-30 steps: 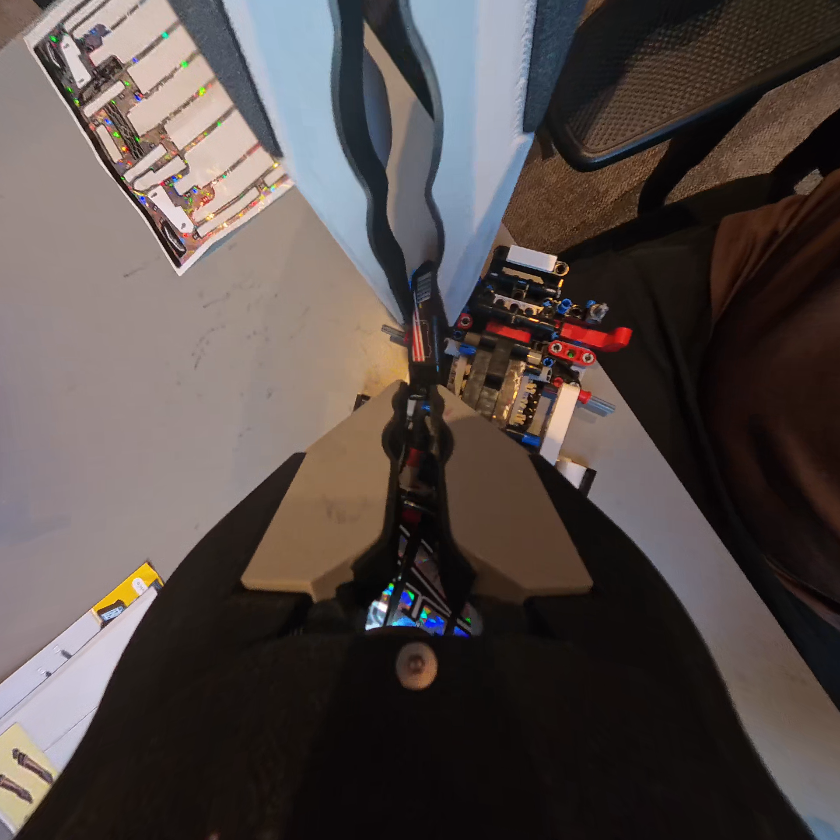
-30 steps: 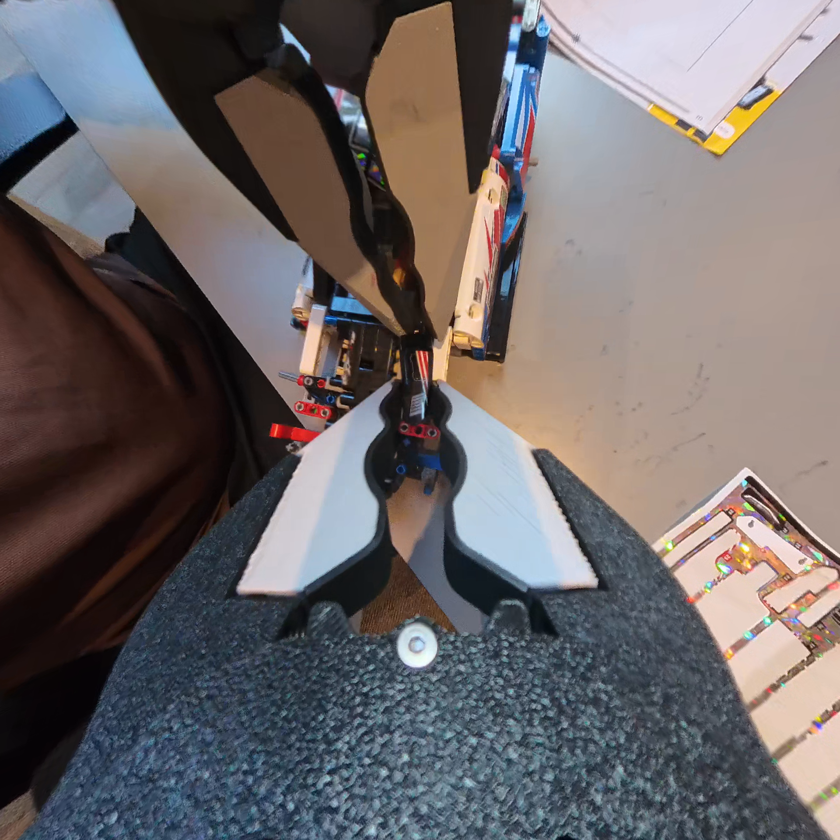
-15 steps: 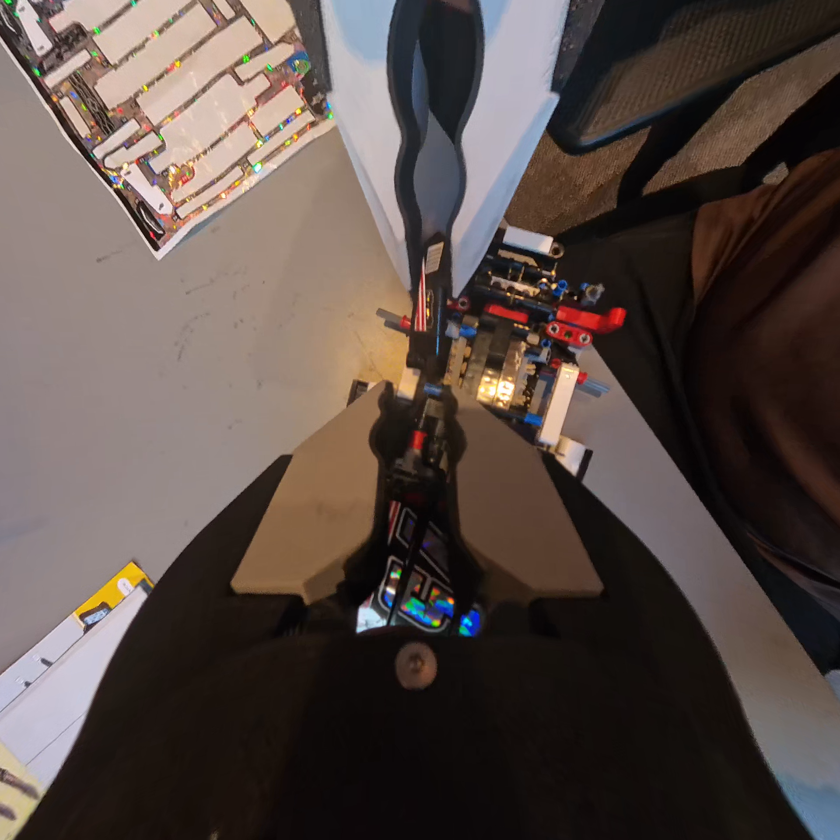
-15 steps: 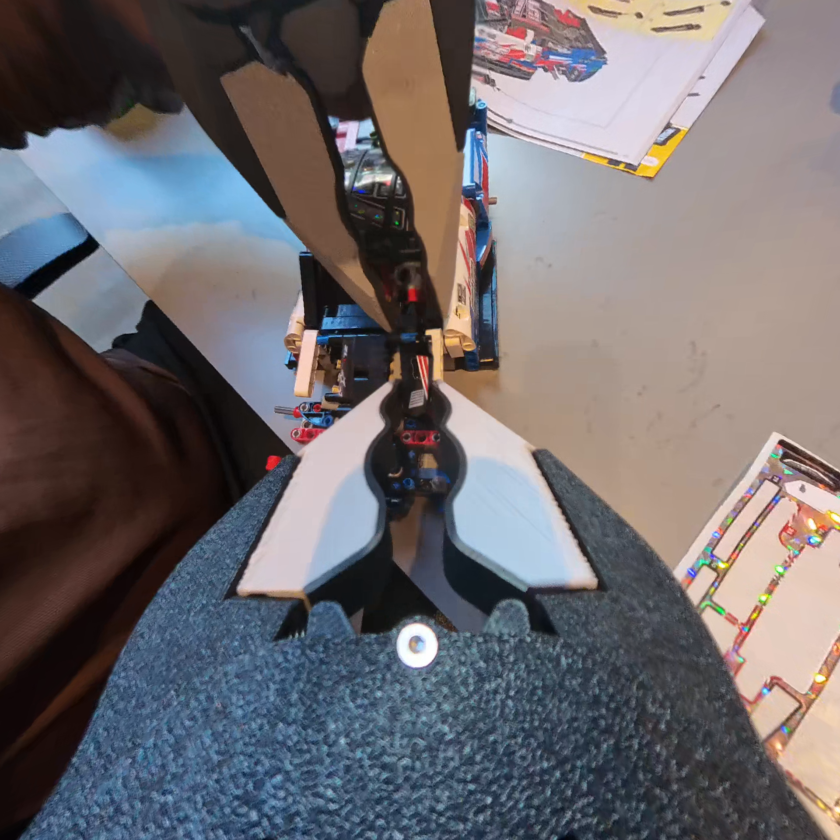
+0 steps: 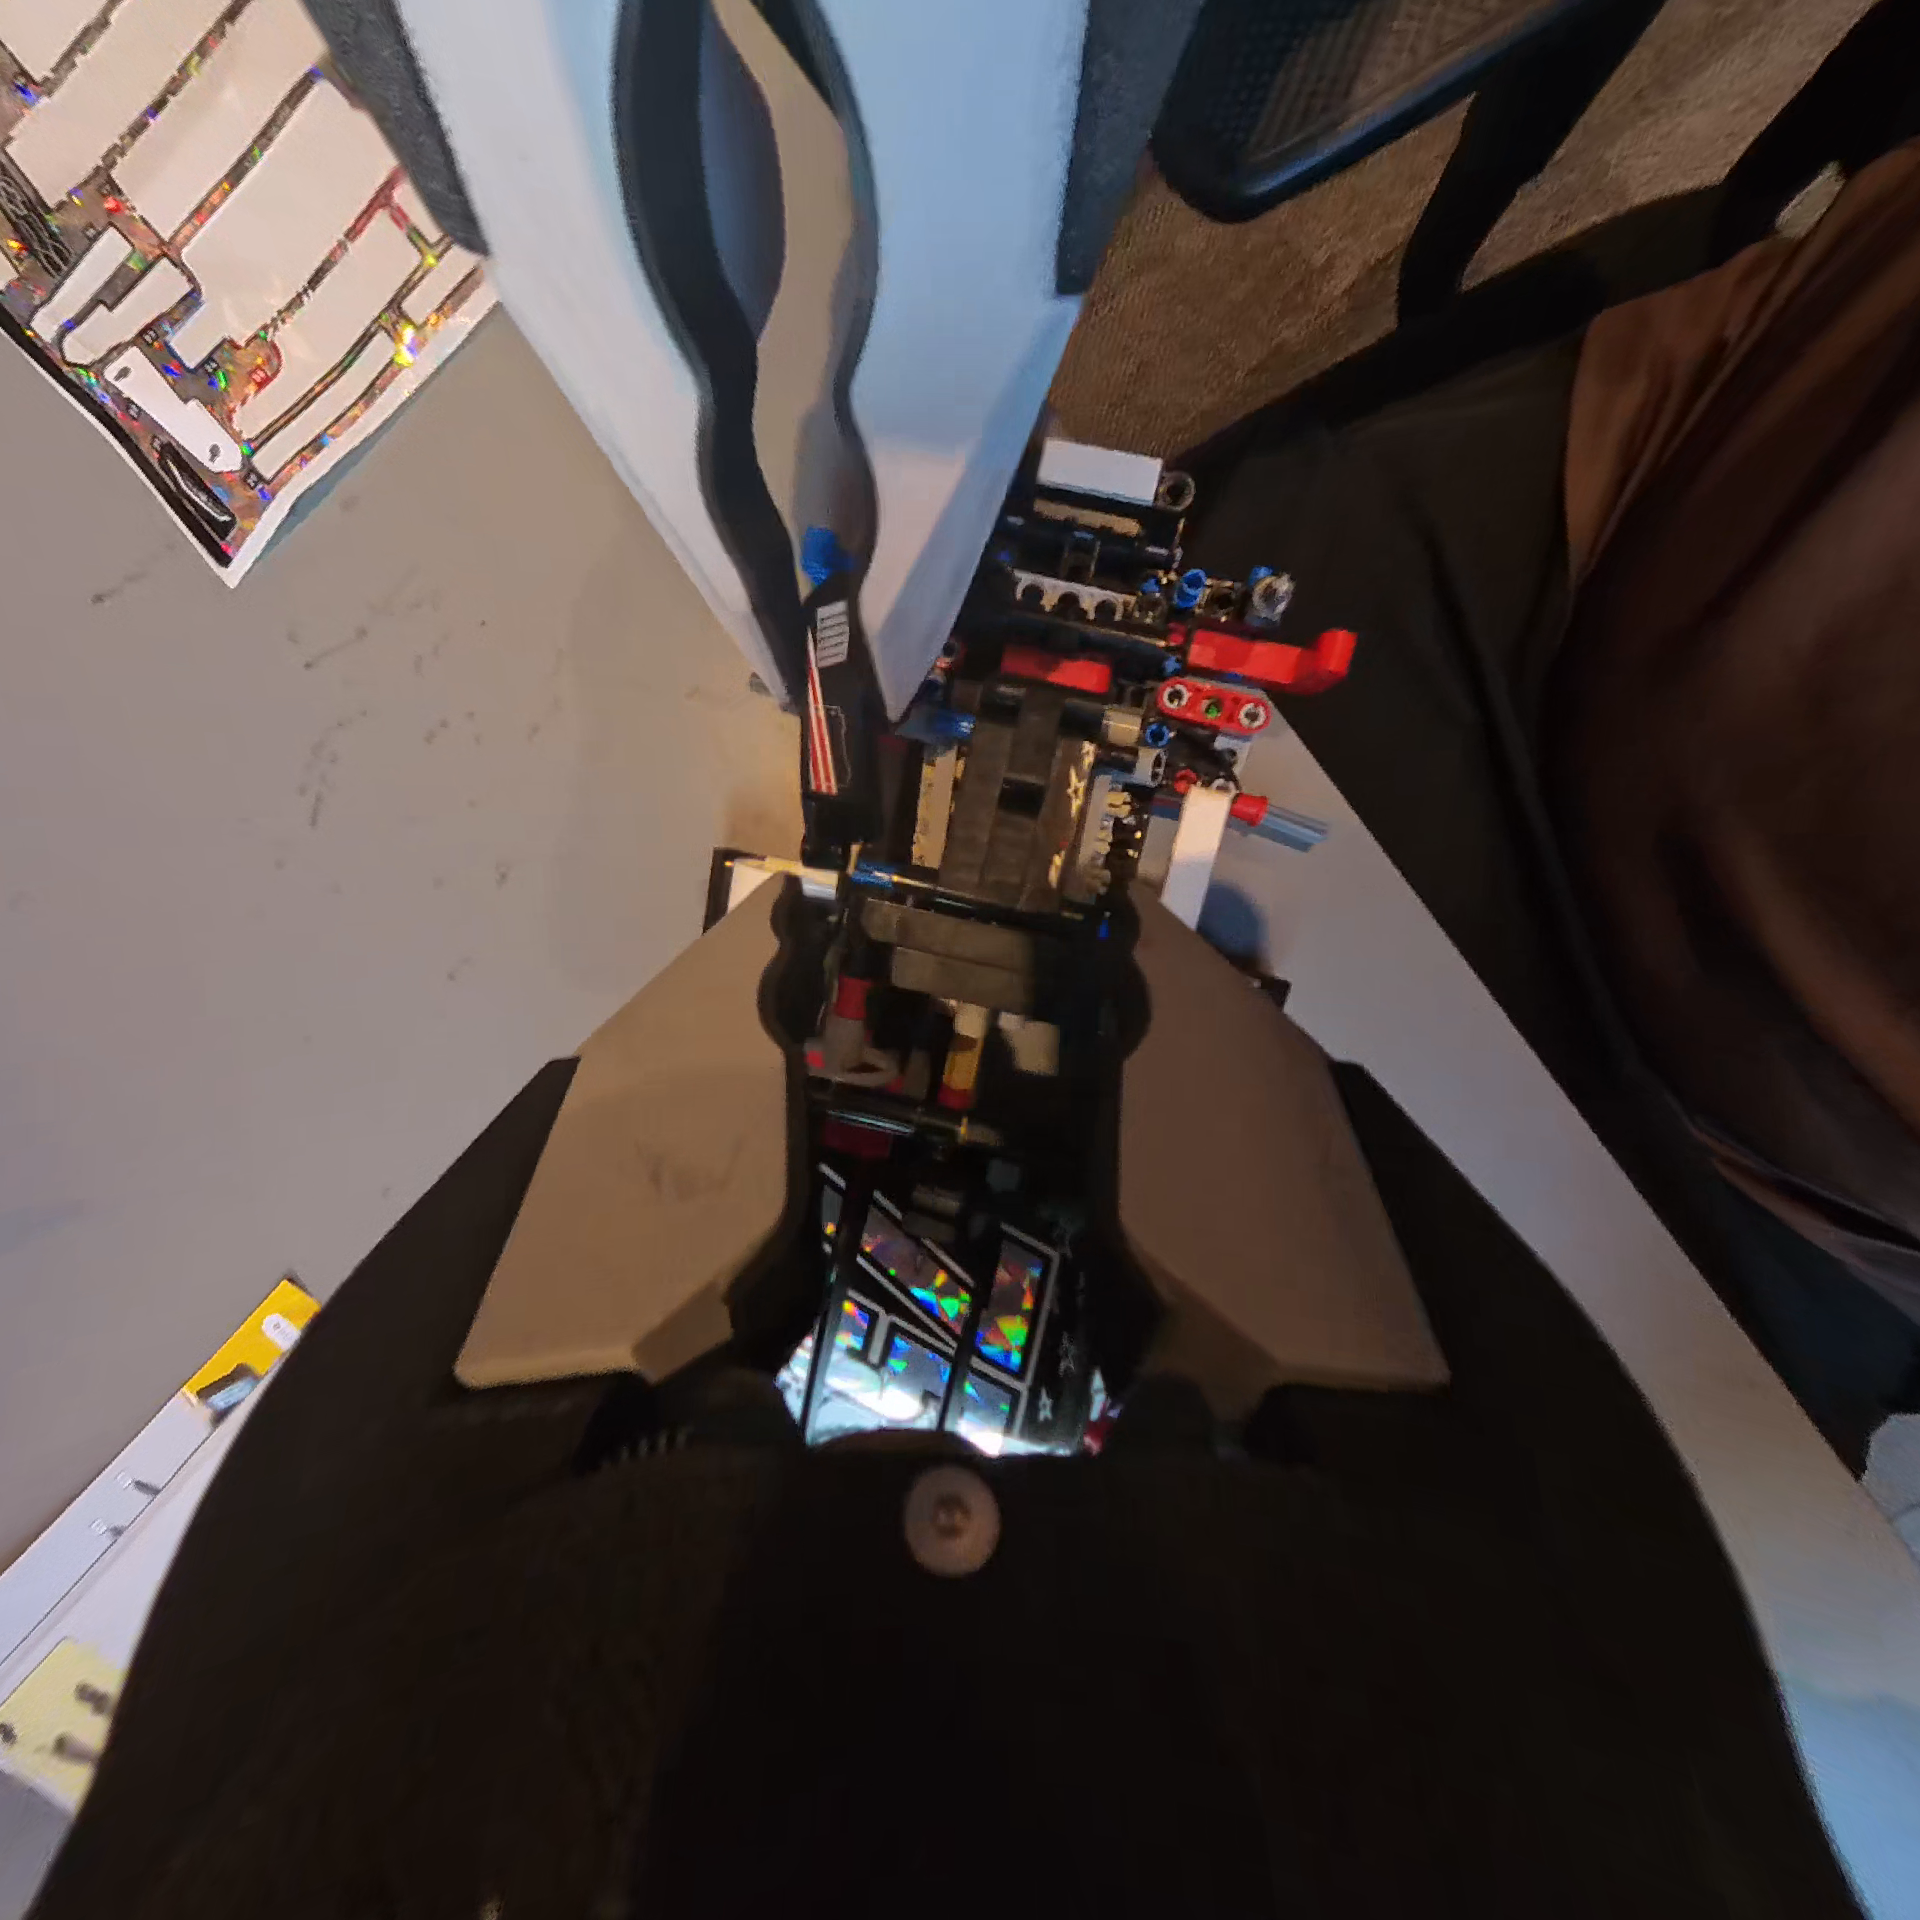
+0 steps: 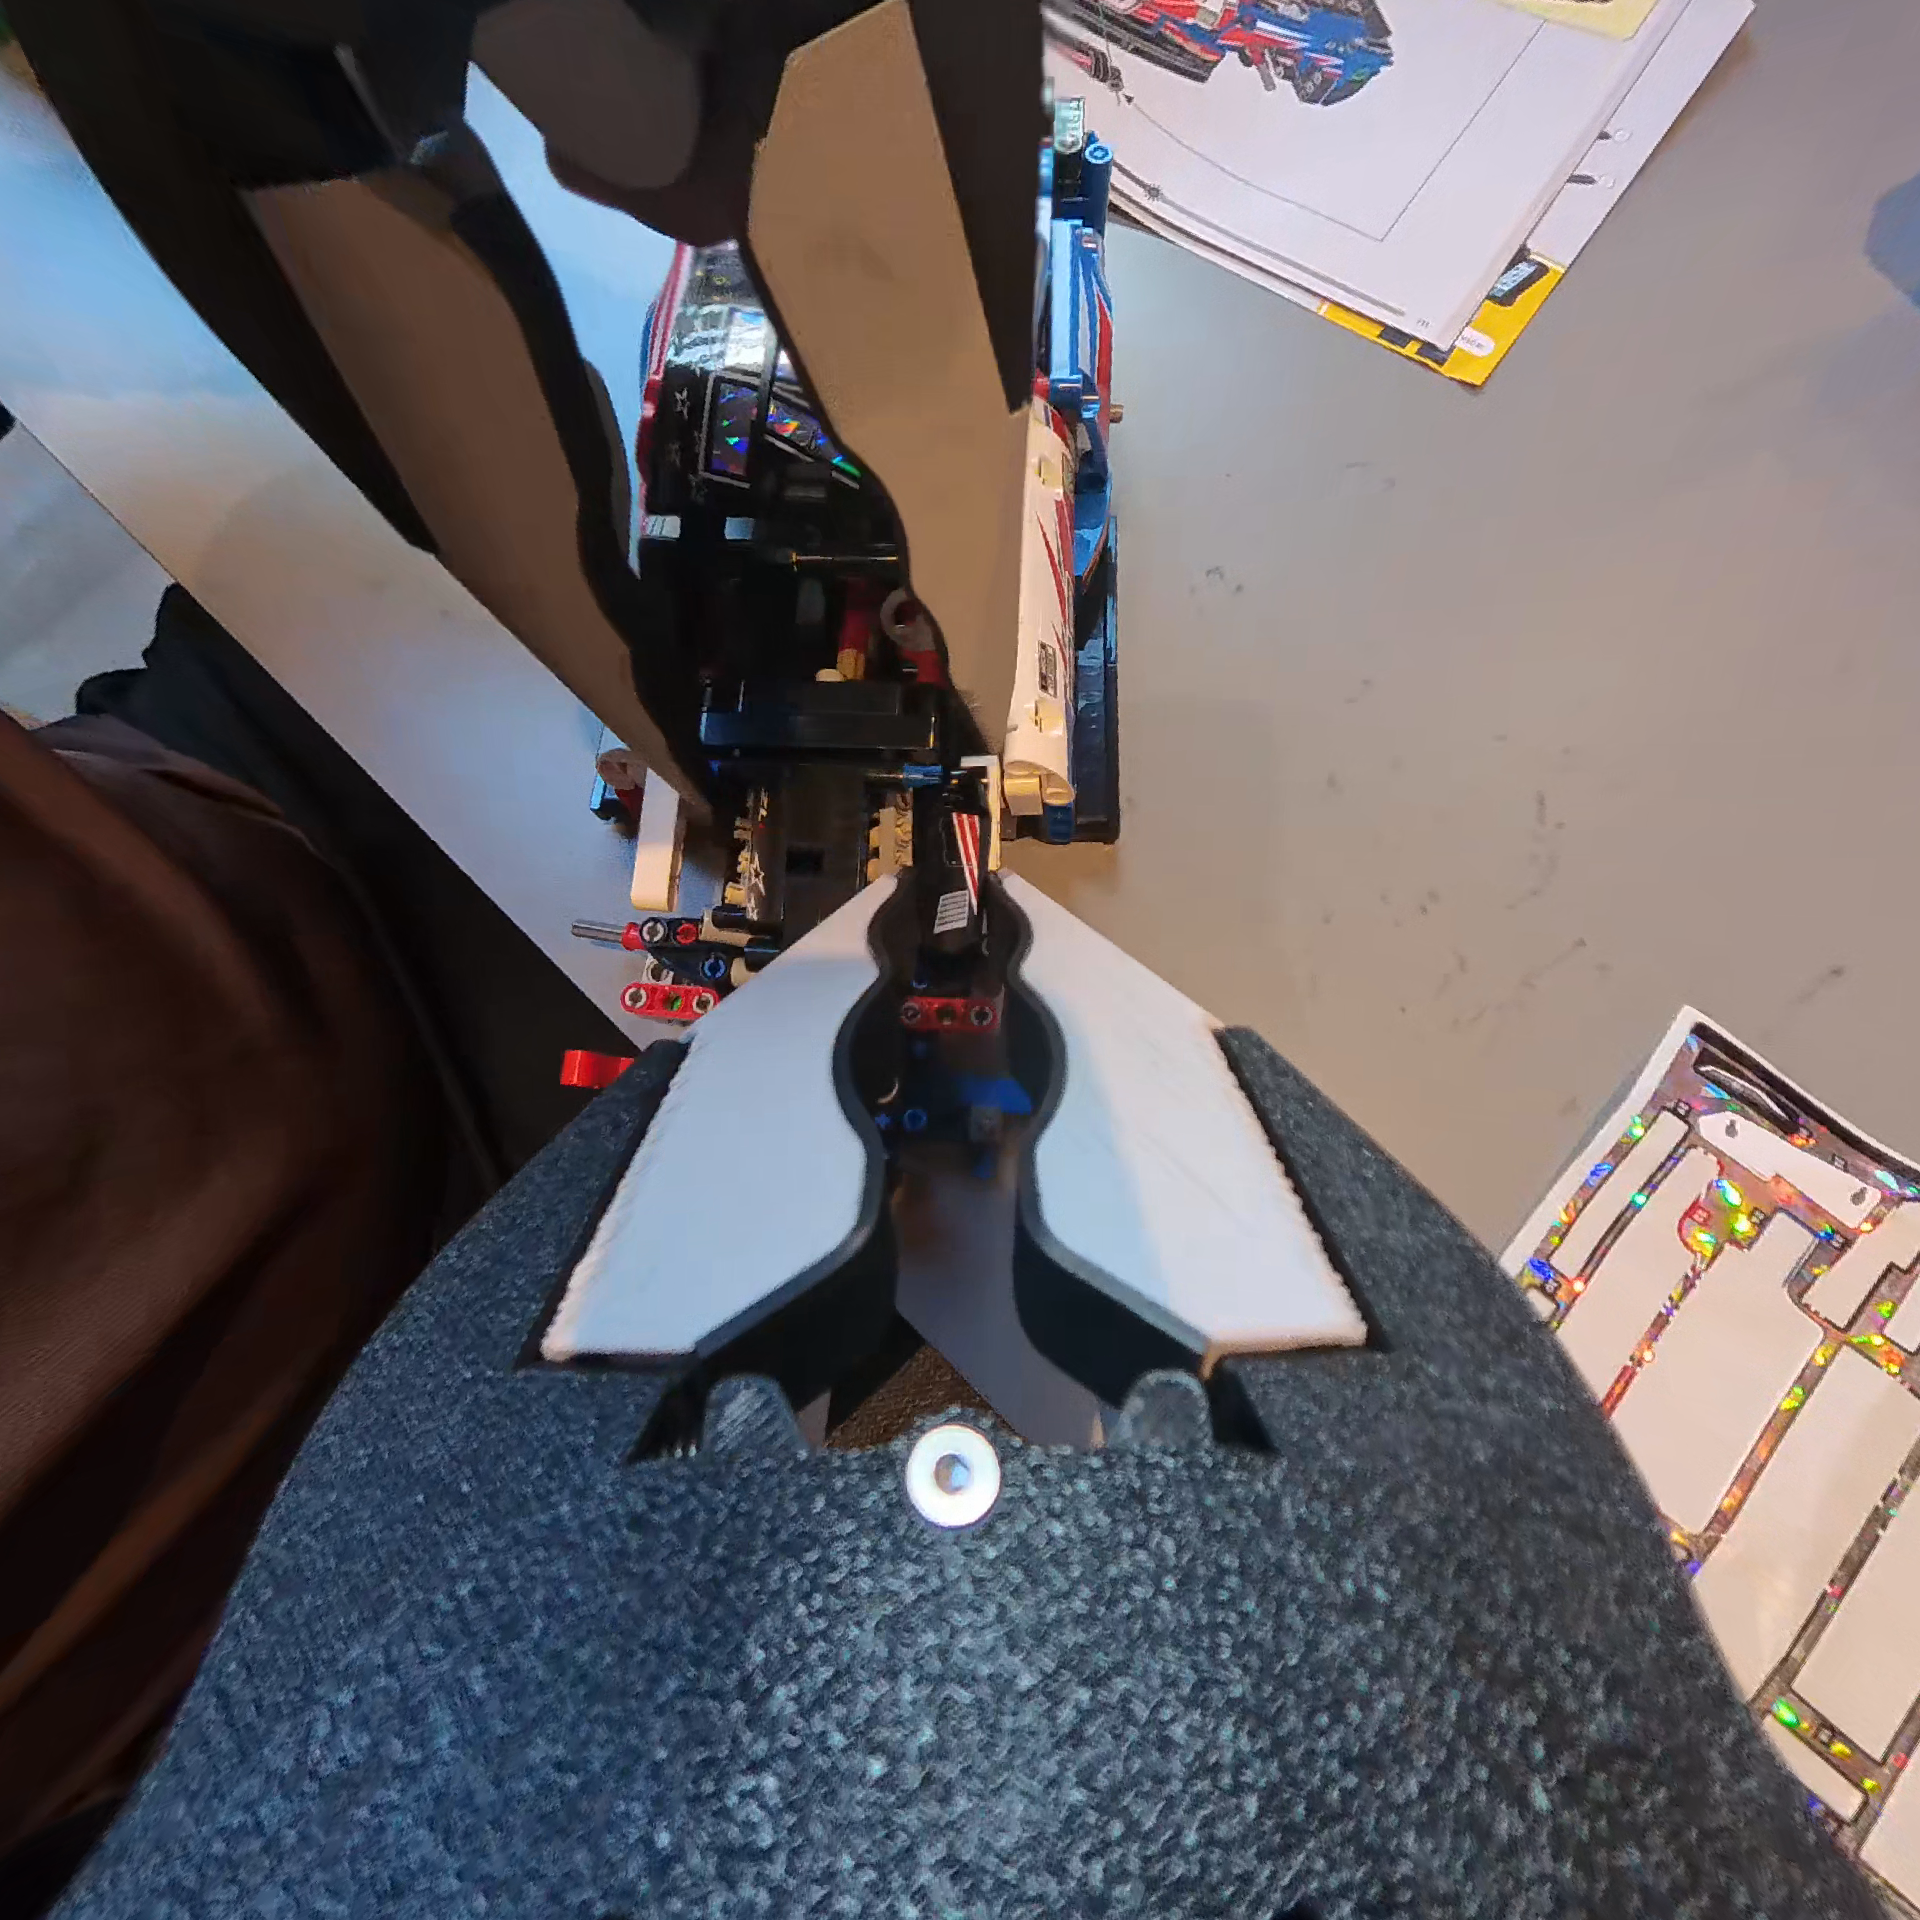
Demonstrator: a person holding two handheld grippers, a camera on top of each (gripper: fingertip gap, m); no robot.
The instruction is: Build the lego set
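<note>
A sticker sheet point(image 5: 208, 260) lies left on the grey table point(image 5: 260, 883). The toy car point(image 5: 1039, 810) sits near the table's edge. The left gripper point(image 5: 956, 904), jaws wider than before, straddles it. The right gripper point(image 6: 940, 883) pinches a black striped panel point(image 6: 956, 883) against the car's rear.

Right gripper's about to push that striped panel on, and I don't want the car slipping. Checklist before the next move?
1. Right gripper shut on striped panel: ok.
2. Left gripper clamping lego car firmly: cannot tell; its fingers straddle it.
3. Panel lined up with its mount: cannot tell, fingers hide it.
4. Car well inside table edge: not ok, red parts reach it.
5. Sticker sheet and instruction booklet clear of grippers: ok.
</note>
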